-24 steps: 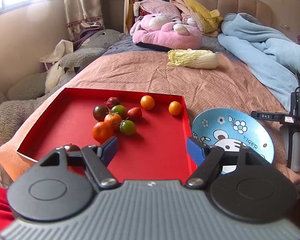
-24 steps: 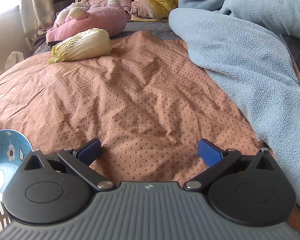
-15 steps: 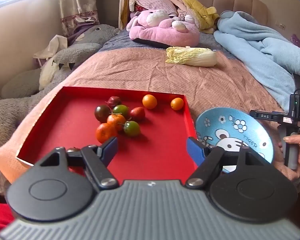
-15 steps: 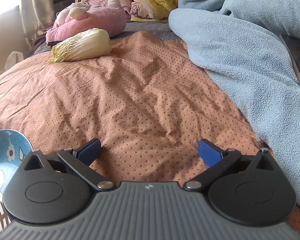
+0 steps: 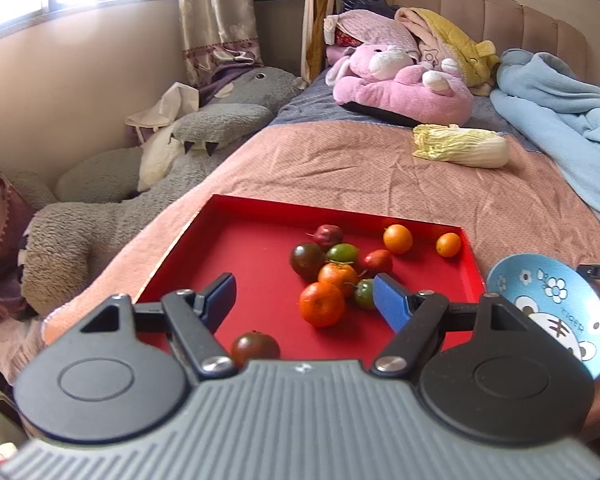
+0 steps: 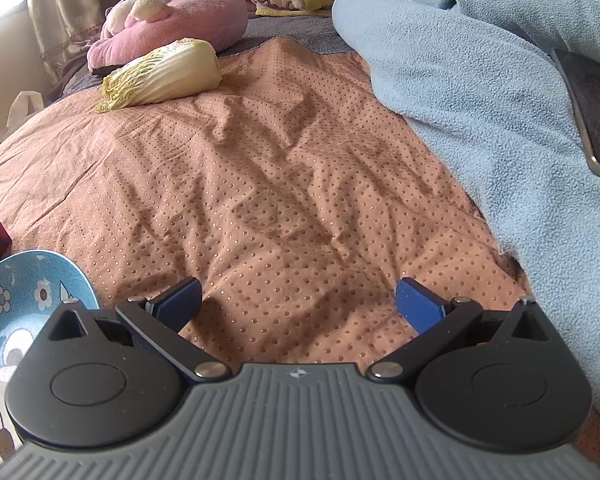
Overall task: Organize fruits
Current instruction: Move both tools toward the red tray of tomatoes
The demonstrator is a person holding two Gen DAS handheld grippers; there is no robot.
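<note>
Hovering over the near part of the tray, the left gripper had its jaws spread wide w/ nothing between them. Fruit sat loose in the tray: a big orange lay almost dead ahead, between the fingers but beyond the tips, w/ a tight cluster just behind it; a dark tomato sat closest, low against the gripper body. Two small oranges lay apart by the far-right wall. Round fruit, so no long axis to line up w/. The bowl sat just right of the tray on the bed, apparently empty. The right gripper, also wide open & holding nothing, pointed at bare sheet, bowl at its left edge. Left was clearly nearer the fruit; prob. a straight push fwd onto the orange.
</note>
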